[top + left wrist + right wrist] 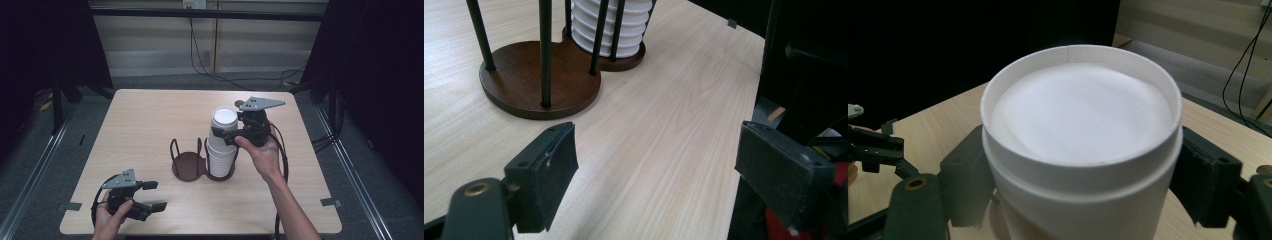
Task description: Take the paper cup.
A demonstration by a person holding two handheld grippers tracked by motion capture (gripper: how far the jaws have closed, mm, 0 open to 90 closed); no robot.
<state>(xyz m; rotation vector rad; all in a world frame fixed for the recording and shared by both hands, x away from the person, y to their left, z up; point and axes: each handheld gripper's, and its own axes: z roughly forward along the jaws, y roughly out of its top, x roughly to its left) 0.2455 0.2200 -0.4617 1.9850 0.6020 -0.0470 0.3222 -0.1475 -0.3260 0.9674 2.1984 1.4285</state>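
A tall stack of upside-down white paper cups (221,155) stands in the right ring of a brown two-ring cup holder (189,165) with black rods. My right gripper (224,132) sits high on the stack, shut on the top white cup (1080,130), one pad pressed to each side. My left gripper (152,196) rests low at the table's near left corner, open, with nothing between its jaws. In the left gripper view the holder (534,75) and the stack's lower cups (609,25) lie ahead of my open left gripper (654,165).
The holder's left ring (185,162) holds nothing. The light wooden table (140,120) is bare around the holder. Black cables (235,77) run over the floor behind the table, and dark curtains hang on both sides.
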